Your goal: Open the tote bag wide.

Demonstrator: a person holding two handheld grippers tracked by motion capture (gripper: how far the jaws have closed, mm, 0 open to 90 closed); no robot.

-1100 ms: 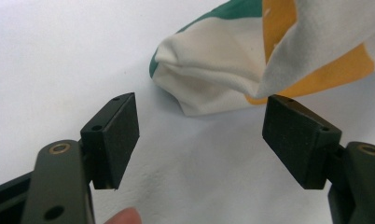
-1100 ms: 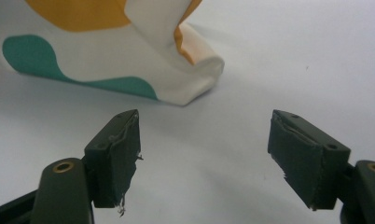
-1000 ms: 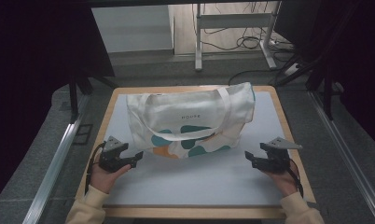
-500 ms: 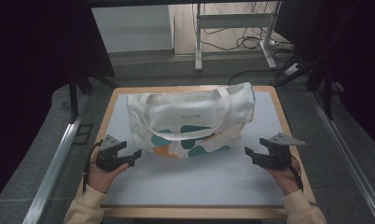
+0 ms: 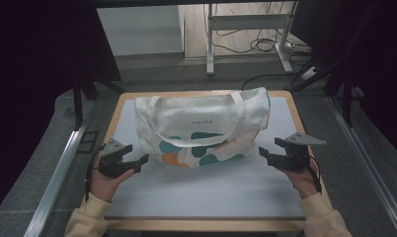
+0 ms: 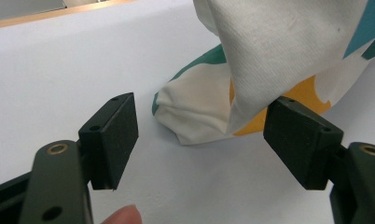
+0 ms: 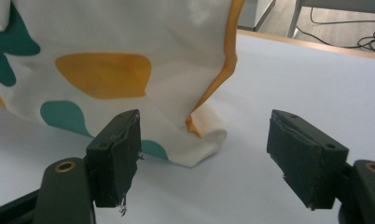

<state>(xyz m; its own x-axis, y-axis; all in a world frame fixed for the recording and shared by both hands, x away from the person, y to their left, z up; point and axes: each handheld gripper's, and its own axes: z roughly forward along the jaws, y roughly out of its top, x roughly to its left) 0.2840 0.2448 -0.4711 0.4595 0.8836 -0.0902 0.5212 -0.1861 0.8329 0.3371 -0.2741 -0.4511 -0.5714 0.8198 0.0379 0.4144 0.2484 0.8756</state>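
— How do the jaws of the left gripper [image 6: 202,140] stand?

— Spread wide, pinching nothing. Just beyond them lies a bottom corner of the cream canvas tote bag printed with teal and orange blobs [image 6: 288,51]; whether the right-hand pad touches the hanging cloth, I cannot tell.

— And the right gripper [image 7: 204,154]?

— Also spread apart, empty. The bag's other bottom corner, edged in orange, rests on the table ahead of its left pad.

— Where is the bag overall?

— It sits across the middle of the white table top with a pale wooden rim [image 5: 211,195], handles draped over its front, between the left gripper [image 5: 139,162] and the right gripper [image 5: 264,153], each held in a hand near a lower corner.
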